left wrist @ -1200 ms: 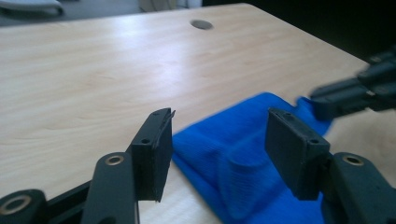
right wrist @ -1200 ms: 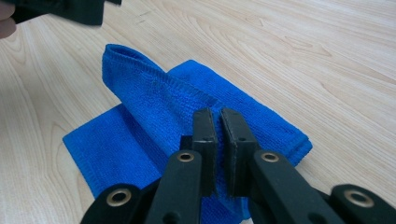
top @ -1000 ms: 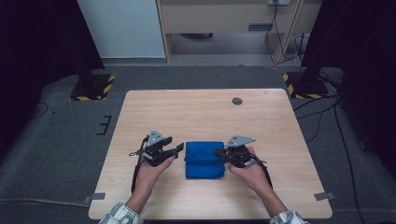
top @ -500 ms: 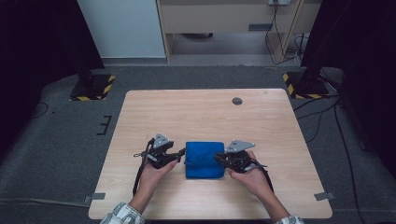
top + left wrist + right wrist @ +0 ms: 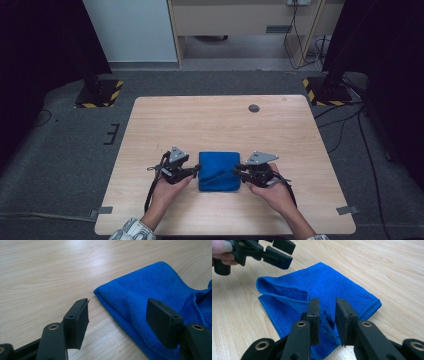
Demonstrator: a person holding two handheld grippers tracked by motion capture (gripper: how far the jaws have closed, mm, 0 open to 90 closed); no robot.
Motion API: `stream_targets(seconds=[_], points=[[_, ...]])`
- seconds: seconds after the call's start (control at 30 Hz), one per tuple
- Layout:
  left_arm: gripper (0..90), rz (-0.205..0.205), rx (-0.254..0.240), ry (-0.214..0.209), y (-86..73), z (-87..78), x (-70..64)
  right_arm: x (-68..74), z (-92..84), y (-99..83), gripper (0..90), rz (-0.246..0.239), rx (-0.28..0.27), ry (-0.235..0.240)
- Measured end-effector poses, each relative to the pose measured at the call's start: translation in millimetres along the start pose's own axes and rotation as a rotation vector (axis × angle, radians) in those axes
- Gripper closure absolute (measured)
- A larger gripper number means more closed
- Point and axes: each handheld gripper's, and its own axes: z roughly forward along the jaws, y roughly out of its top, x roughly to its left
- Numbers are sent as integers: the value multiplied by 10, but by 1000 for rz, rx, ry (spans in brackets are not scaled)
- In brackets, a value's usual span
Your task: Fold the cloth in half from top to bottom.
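Cloth: a blue microfibre cloth (image 5: 219,171) is lying folded on the near middle of the counter (image 5: 220,120), between the two tongs, with one loose flap lifting along its near right part.

Right tongs: the right tongs (image 5: 327,322) are sitting at the cloth's right edge with their jaws a narrow gap apart. They have just been opening, and a raised ridge of blue fabric is standing in the gap; the pads are no longer pressing on it.

Left tongs: the left tongs (image 5: 117,320) are standing wide open at the cloth's left edge, holding nothing. One jaw is hovering over bare wood, the other over the folded border.

Hands: the person's forearms are coming in from the bottom of the high view, one hand behind each tool.

Surroundings: a small dark round disc (image 5: 254,108) is lying far back on the counter, well apart from the cloth.

Risk: the freed flap may be springing up and undoing the fold. Fabric snagging on a withdrawing right jaw could drag the cloth askew.

Change: compared with a second ago, both hands are sitting slightly nearer the person, and the loose flap is now showing on the cloth.
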Motion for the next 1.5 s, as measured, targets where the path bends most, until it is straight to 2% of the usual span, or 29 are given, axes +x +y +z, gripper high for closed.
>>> stream_targets(seconds=[0.2,0.33,0.53,0.73,0.9,1.03,1.2,1.4,1.5], points=[[338,8,-2,-5,-4,-10,-33,-13,-19,55,703,15,-24,-4],[337,18,3,-8,-12,-7,-61,-40,19,70,678,30,-21,-17],[329,50,24,-9,-55,1,-109,-37,123,35,645,29,8,-34],[324,63,30,1,-65,1,-125,18,177,-4,579,12,32,-39],[288,65,31,4,-56,0,-124,53,189,-6,478,2,37,-48],[233,62,28,8,-40,-5,-113,72,204,-9,345,-23,31,-70],[151,60,33,13,-24,-1,-110,76,241,-15,182,-15,51,-100],[78,76,46,-7,-24,20,-146,88,263,-15,91,-2,48,-107],[69,87,51,-9,-21,21,-160,90,262,-20,81,-4,51,-108]])
